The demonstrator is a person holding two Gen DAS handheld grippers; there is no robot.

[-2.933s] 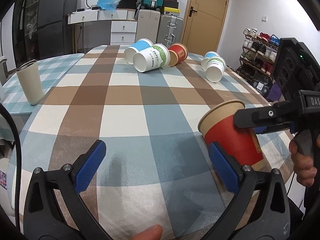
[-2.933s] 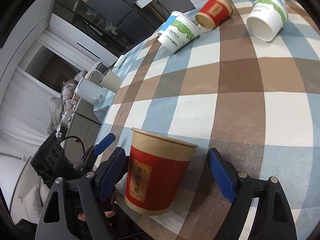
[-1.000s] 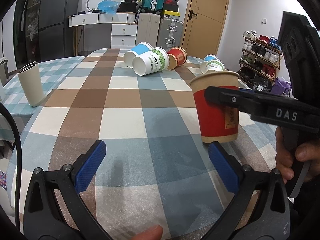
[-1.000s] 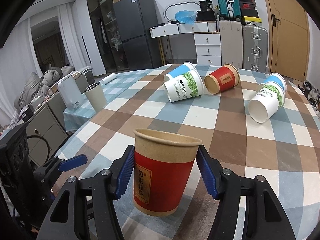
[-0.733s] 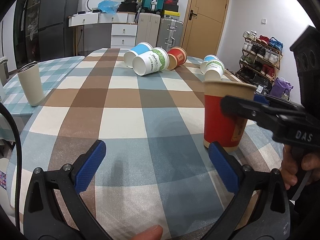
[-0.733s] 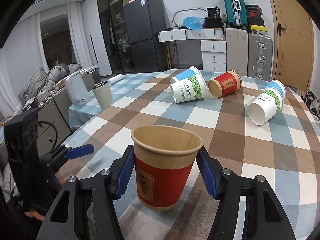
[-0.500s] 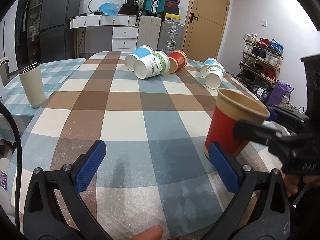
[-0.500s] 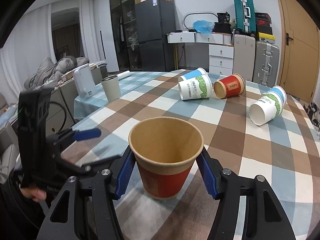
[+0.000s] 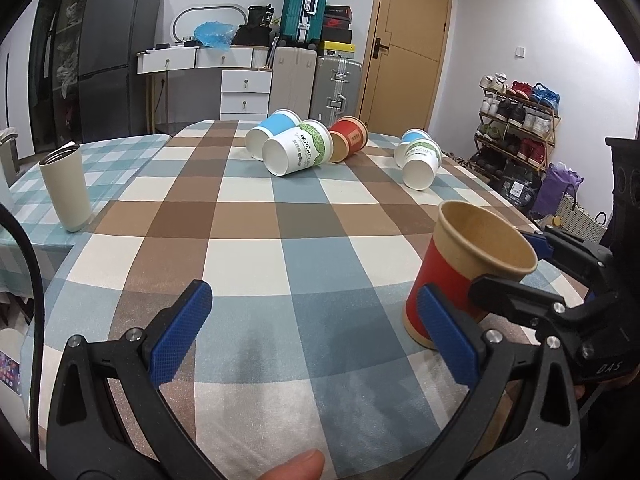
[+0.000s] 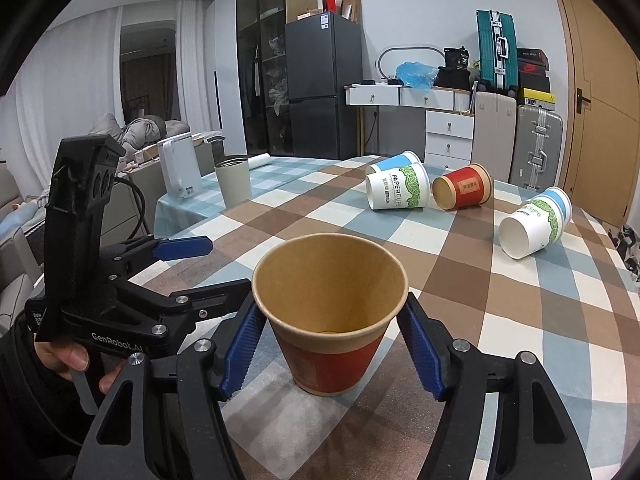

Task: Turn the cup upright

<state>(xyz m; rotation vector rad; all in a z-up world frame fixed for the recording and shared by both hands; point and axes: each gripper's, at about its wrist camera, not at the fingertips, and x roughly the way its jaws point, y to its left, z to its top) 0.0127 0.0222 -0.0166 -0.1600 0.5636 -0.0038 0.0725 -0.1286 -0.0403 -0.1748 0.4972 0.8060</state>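
A red and brown paper cup (image 10: pixel 328 320) stands mouth up on the checked tablecloth (image 10: pixel 520 320), between the blue pads of my right gripper (image 10: pixel 330 354). The pads sit just off its sides, so the jaws look slightly open. In the left wrist view the same cup (image 9: pixel 460 268) stands at the right, with the right gripper's fingers around it. My left gripper (image 9: pixel 316 336) is wide open and empty, just left of the cup. It also shows in the right wrist view (image 10: pixel 172 276).
Several paper cups lie on their sides at the far end: white-green (image 9: pixel 298 154), blue (image 9: pixel 272 130), red (image 9: pixel 350 138), and a nested pair (image 9: pixel 418 156). A beige tumbler (image 9: pixel 66 188) stands at the left. The table's right edge runs close behind the cup.
The right gripper turned the red cup from tilted to upright and set it down on the cloth. Its pads now stand a little off the cup. The left gripper stayed open in place.
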